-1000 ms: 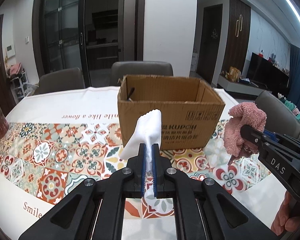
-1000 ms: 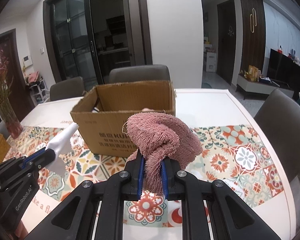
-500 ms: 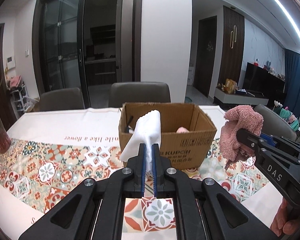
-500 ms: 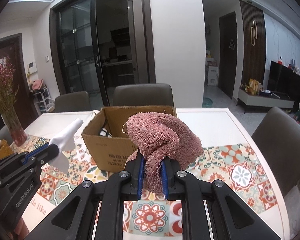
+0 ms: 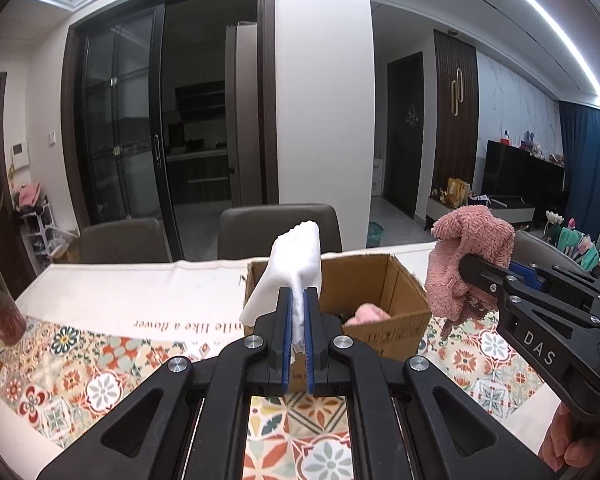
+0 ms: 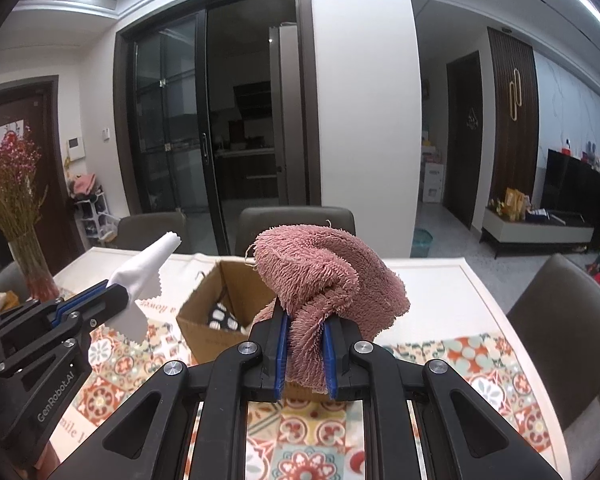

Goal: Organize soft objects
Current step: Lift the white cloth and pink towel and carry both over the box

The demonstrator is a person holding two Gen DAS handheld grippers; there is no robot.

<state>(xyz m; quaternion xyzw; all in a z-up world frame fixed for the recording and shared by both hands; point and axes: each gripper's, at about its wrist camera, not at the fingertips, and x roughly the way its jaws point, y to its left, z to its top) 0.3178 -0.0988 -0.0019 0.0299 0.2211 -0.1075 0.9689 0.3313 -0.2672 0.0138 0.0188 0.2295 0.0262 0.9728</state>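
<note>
The left gripper is seen clamped on a thin white cloth, pinched low between the blue pads so that most of the fabric stands up and flops to one side; held that way, it can be dropped cleanly with nothing trailing on the table. The right gripper is closed around a shaggy pink towel, bunched into a thick fold that bulges above the jaws, a grip judged secure enough for carrying. Both loads are held above the patterned tablecloth, short of the open cardboard box, which is taken to be the collecting place, since a pink soft item and something black-and-white are already lying inside. The box's near rim is unobstructed from the right wrist view and its mouth is wide, so room for both drops is judged ample. Care is called for at the flaps and the front wall, where a hanging cloth edge could be caught. A vase of dried flowers stands well apart at the left.
</note>
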